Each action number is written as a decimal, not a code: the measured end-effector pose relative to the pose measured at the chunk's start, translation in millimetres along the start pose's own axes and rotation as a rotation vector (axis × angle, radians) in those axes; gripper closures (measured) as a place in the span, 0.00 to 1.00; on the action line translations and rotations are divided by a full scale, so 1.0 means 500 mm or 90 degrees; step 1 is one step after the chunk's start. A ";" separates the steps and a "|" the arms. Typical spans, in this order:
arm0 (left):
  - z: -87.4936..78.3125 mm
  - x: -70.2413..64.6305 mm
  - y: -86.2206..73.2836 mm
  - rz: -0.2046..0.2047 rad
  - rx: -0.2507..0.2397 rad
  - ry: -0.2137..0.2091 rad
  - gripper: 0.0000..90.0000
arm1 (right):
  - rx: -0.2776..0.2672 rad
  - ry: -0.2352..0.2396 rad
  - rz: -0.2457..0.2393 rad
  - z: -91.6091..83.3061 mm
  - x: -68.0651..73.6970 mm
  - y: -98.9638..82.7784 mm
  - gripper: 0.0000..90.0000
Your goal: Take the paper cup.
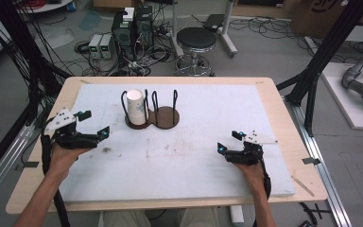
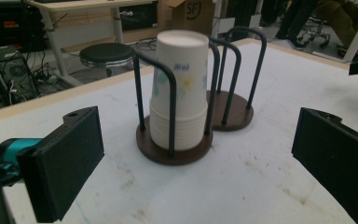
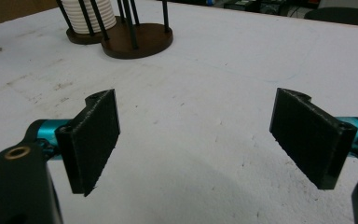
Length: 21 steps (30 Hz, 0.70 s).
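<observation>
A stack of white paper cups point(image 1: 136, 108) point(image 2: 179, 91) stands upside down in the left bay of a dark two-bay wire cup holder point(image 1: 153, 115) point(image 2: 193, 149) point(image 3: 135, 39) on the white mat. The holder's right bay is empty. My left gripper point(image 1: 93, 123) point(image 2: 196, 163) is open, left of the holder, its jaws pointing at the cups with nothing between them. My right gripper point(image 1: 229, 141) point(image 3: 196, 140) is open over bare mat at the front right, well short of the holder.
The white mat point(image 1: 194, 142) covers most of a wooden table point(image 1: 283, 118). Behind the table stand a black stool point(image 1: 196, 40) and computer boxes with cables point(image 1: 132, 33). Black frame posts flank both sides.
</observation>
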State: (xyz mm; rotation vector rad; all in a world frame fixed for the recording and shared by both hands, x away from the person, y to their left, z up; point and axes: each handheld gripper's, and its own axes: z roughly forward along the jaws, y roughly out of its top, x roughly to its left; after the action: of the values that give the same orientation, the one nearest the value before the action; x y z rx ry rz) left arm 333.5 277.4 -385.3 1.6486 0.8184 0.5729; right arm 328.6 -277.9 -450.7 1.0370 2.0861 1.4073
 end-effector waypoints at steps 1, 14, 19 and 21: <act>0.000 0.000 0.000 0.000 0.000 0.000 0.02 | 0.000 0.000 0.000 0.000 0.000 0.000 0.18; 0.063 0.044 0.134 0.046 0.011 -0.055 0.02 | 0.003 0.001 0.002 0.001 0.000 0.000 0.18; 0.088 0.060 0.171 0.064 0.031 -0.076 0.02 | 0.003 0.001 0.001 0.001 0.000 0.000 0.18; 0.099 0.066 0.184 0.067 0.040 -0.091 0.02 | 0.003 0.000 0.000 0.001 0.000 0.000 0.18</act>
State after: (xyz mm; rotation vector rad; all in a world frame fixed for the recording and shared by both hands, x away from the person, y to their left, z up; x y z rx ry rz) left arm 410.4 261.8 -309.2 1.7765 0.6540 0.5008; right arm 328.8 -277.4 -450.7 1.0389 2.0901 1.4041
